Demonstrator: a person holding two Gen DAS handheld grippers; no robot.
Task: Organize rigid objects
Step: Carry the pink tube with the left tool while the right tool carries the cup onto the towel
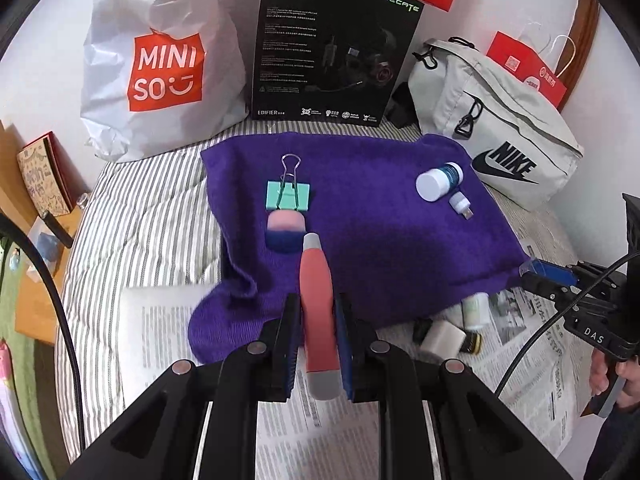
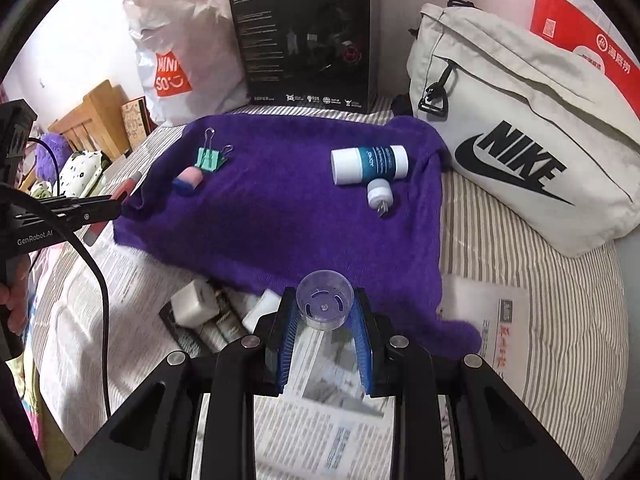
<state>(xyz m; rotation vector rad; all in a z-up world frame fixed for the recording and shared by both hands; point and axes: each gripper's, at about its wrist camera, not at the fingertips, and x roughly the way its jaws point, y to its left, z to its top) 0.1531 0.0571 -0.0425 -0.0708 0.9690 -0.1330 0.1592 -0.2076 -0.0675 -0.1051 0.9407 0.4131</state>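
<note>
Left gripper (image 1: 316, 320) clamps coral-red plastic utility knife with grey ends (image 1: 318, 300); right gripper (image 2: 325, 312) pinches small clear plastic cup (image 2: 325, 300), both above purple knitted cloth (image 2: 280, 208).

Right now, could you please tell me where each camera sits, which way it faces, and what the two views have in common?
Left wrist: sits on the left hand-held gripper, looking forward and down over the purple towel; its fingers clamp a red utility knife, and the right hand-held gripper shows at the right edge.
Right wrist: sits on the right hand-held gripper, facing the same towel; it is shut on a clear cap, with the left hand-held gripper at the left edge.
Shared: towel, green binder clip, white bottle, Nike bag.
</note>
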